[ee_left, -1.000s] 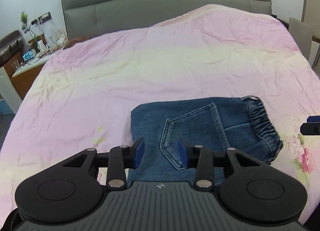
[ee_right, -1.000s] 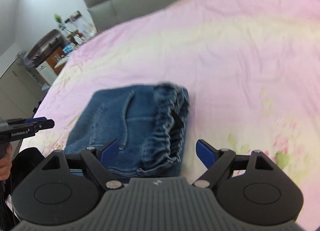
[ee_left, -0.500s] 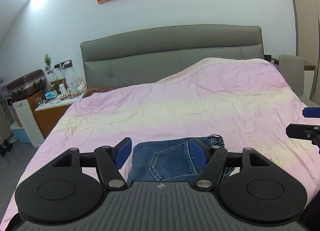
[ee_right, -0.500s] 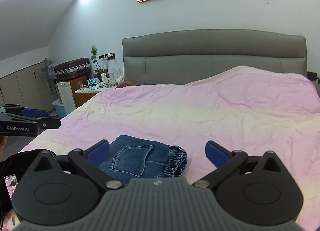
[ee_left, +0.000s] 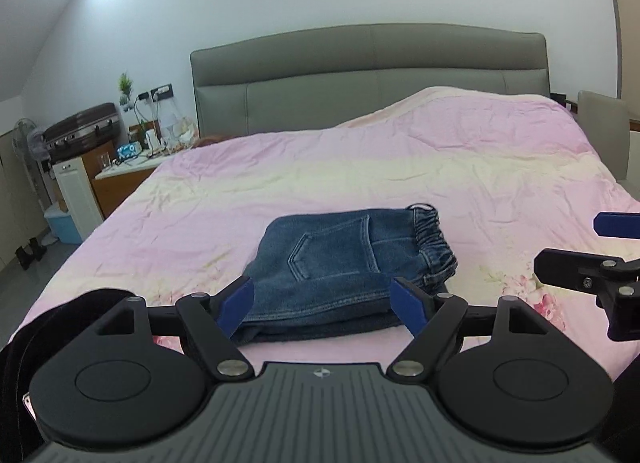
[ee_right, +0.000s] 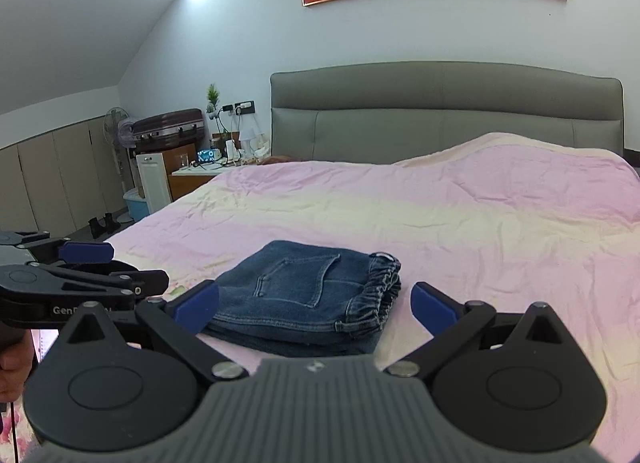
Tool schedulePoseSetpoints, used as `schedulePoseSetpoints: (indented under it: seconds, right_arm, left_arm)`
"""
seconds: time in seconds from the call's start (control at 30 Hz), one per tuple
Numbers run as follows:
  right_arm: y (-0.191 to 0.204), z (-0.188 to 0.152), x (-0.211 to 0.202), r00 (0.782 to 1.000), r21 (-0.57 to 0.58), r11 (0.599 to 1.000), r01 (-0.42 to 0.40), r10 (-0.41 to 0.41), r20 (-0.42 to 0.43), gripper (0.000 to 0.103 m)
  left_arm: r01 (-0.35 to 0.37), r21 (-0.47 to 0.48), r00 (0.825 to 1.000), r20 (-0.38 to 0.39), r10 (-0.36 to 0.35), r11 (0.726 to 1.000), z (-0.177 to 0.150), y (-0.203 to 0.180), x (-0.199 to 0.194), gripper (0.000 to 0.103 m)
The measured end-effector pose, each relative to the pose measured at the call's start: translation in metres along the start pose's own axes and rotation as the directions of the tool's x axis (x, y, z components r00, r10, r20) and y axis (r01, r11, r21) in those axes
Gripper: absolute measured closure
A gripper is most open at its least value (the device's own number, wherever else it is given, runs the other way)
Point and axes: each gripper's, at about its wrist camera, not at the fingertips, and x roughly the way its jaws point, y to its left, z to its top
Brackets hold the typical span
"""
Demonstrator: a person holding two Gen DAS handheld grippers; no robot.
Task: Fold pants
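Observation:
The blue denim pants (ee_left: 344,263) lie folded into a compact rectangle on the pink bed cover (ee_left: 440,167), back pocket up and elastic waistband to the right. My left gripper (ee_left: 322,299) hovers just short of their near edge, its jaws opening wide with nothing between the pads. In the right wrist view the pants (ee_right: 304,291) lie ahead of my right gripper (ee_right: 316,301), which is open, empty and clear of the cloth. Each gripper shows at the edge of the other's view: the right gripper (ee_left: 588,245), and the left gripper (ee_right: 120,265) held by a hand.
A grey headboard (ee_left: 368,67) stands at the far end of the bed. To the left are a cluttered nightstand (ee_left: 128,175), a dark suitcase (ee_right: 168,129) on a cabinet, a fan (ee_right: 116,123) and a blue bin (ee_left: 64,223). A chair (ee_left: 604,131) stands at the right.
Both grippers have drawn back from the pants and tilted upward, bringing headboard and wall into view. Both sets of jaws have widened. The folded pants stay put.

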Motion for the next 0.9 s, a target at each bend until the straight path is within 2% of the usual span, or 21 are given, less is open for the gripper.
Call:
schedulePoseSetpoints:
  seconds: [0.1,0.33,0.5,0.9]
  right_arm:
    - [-0.002,-0.014,0.014,0.998,0.012,1.0,0.02,-0.019,-0.056,0.005]
    - [-0.009,-0.035,0.041,0.99,0.045,0.998,0.054,-0.047,-0.135,0.005]
    - [-0.013,-0.038,0.053,0.986,0.066,0.996,0.067,-0.056,-0.156,0.005]
    - [-0.011,-0.038,0.051,0.988,0.072,0.996,0.051,-0.04,-0.151,0.005]
  left_arm:
    - [-0.027,-0.02,0.998,-0.054,0.026,0.999,-0.011,0.002,0.01,0.012]
    - [-0.016,-0.072,0.99,-0.143,0.006,0.997,-0.033,-0.001,0.028,0.012]
    - [-0.009,-0.065,0.988,-0.156,-0.001,0.998,-0.036,-0.009,0.033,0.012]
    - [-0.011,-0.077,0.987,-0.162,-0.002,0.997,-0.034,-0.009,0.033,0.012]
